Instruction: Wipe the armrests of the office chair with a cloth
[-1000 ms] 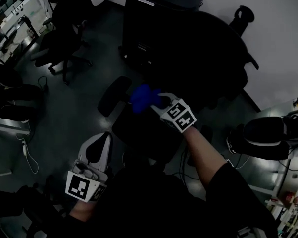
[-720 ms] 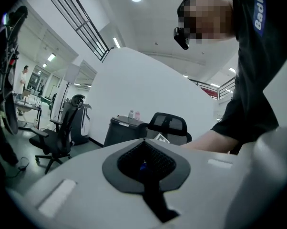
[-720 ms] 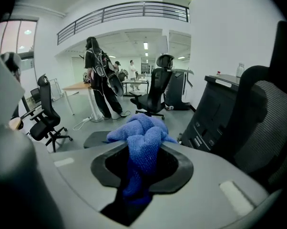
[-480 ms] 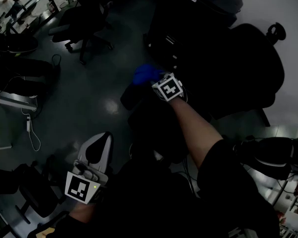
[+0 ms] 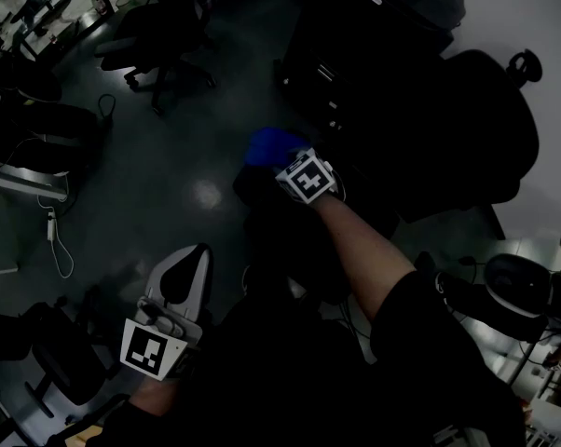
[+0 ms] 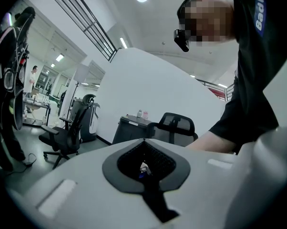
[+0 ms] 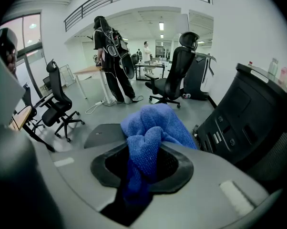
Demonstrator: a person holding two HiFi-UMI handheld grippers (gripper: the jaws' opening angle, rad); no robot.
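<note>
My right gripper [image 5: 285, 164] is shut on a bunched blue cloth [image 5: 269, 144], which bulges out past the jaws [image 7: 153, 123]. It hangs just over the dark armrest pad [image 5: 251, 192] of the black office chair [image 5: 476, 128]. In the right gripper view the pad [image 7: 105, 133] lies right behind the cloth; whether they touch I cannot tell. My left gripper [image 5: 193, 259] is low at the left, near my body, shut with nothing held [image 6: 144, 152].
A black cabinet [image 5: 374, 26] stands beyond the chair. Other office chairs [image 5: 159, 54] stand at the upper left, with cables [image 5: 61, 250] on the grey floor. A person [image 7: 110, 56] stands by a desk further off. A headset-like object [image 5: 523, 287] lies at the right.
My right gripper has carried the cloth further from me and lower, over the armrest. The left gripper has stayed at the lower left, still shut.
</note>
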